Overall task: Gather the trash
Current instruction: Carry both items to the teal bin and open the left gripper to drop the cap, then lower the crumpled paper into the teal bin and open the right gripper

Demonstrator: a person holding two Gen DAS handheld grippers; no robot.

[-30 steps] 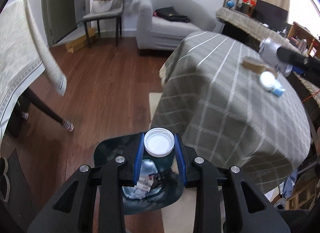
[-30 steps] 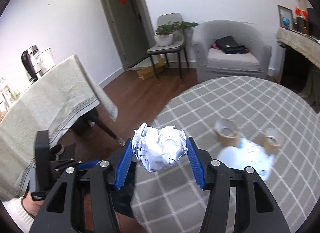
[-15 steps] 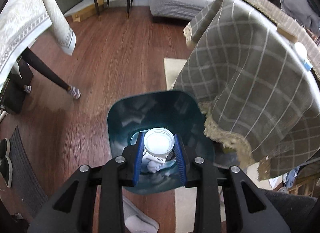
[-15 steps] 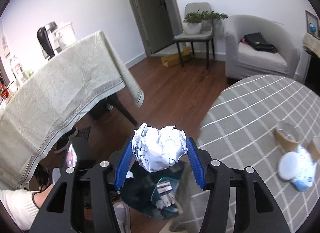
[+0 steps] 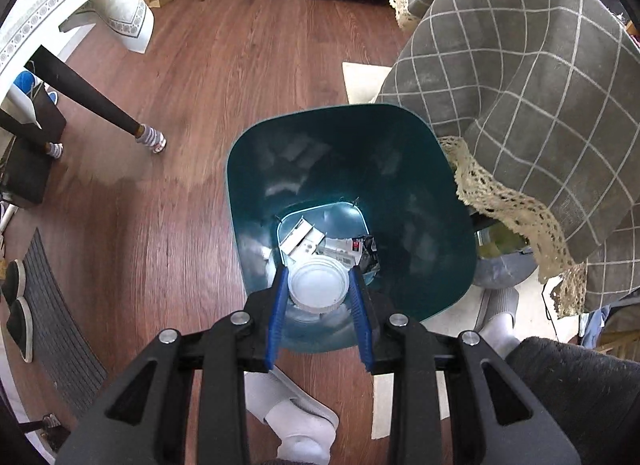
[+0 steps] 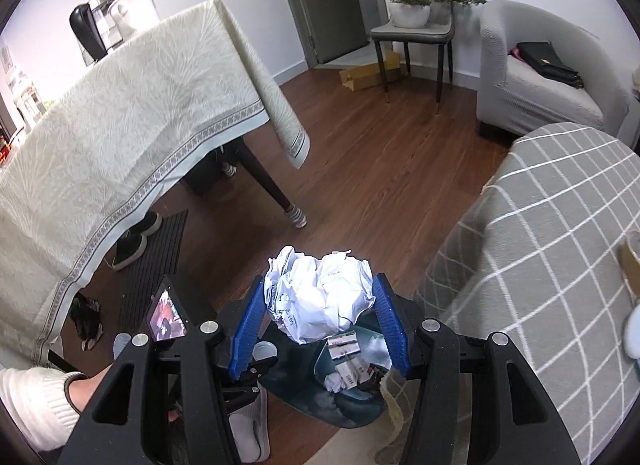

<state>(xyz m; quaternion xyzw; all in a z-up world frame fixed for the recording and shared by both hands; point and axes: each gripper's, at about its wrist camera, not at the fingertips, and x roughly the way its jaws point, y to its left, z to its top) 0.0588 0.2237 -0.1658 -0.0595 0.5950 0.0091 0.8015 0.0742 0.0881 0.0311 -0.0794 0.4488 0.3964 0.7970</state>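
Observation:
A dark teal trash bin (image 5: 420, 201) stands on the wood floor beside the checked-cloth table (image 5: 532, 65); paper scraps lie at its bottom. My left gripper (image 5: 319, 297) points down into the bin's mouth, shut on a clear plastic bottle with a white cap (image 5: 318, 283). In the right wrist view my right gripper (image 6: 319, 325) is shut on a crumpled white paper ball (image 6: 320, 297), hovering just above the bin (image 6: 340, 397). The left gripper's body and the hand that holds it (image 6: 80, 389) show at lower left there.
A cream-clothed table (image 6: 120, 113) with a dark leg (image 5: 92, 105) stands to the left. A floor mat and black shoes (image 5: 20, 301) lie near it. The person's white-socked feet (image 5: 296, 421) flank the bin. A grey armchair (image 6: 540, 77) and a chair with plants are at the back.
Both grippers have come away from the checked table toward the bin. The left one dropped and tipped down, bringing the bottle into the bin's mouth; the right one swung left over the bin.

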